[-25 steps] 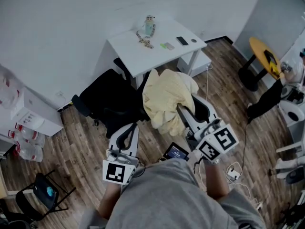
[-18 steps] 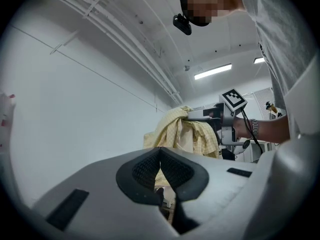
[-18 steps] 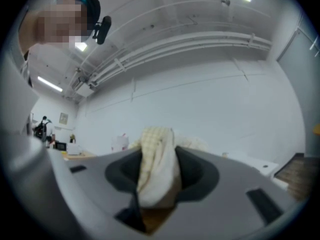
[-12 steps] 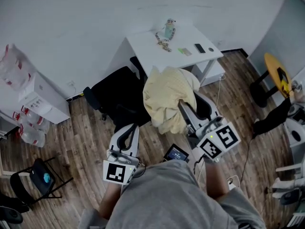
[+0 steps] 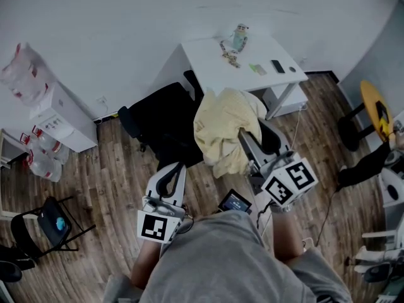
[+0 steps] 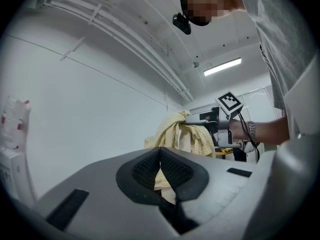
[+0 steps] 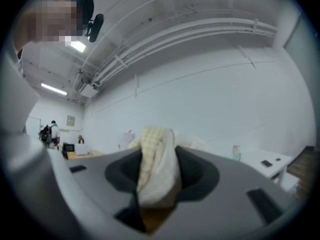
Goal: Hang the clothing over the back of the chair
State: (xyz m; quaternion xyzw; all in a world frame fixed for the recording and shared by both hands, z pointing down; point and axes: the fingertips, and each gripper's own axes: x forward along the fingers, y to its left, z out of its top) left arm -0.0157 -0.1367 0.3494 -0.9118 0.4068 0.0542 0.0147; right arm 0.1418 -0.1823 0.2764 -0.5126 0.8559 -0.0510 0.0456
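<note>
Right gripper (image 5: 245,141) clamped on bunched yellow clothing (image 5: 224,125), near black chair (image 5: 161,122); left gripper (image 5: 169,172) closed, nothing held.

I have the clothing (image 5: 224,128) between the jaws of my right gripper (image 5: 242,136), out ahead of me, the chair (image 5: 163,124) just to its left and beyond my left gripper (image 5: 169,171), and the table (image 5: 211,59) behind both, against the wall (image 5: 126,30), with a bottle (image 5: 239,38) standing on it
</note>
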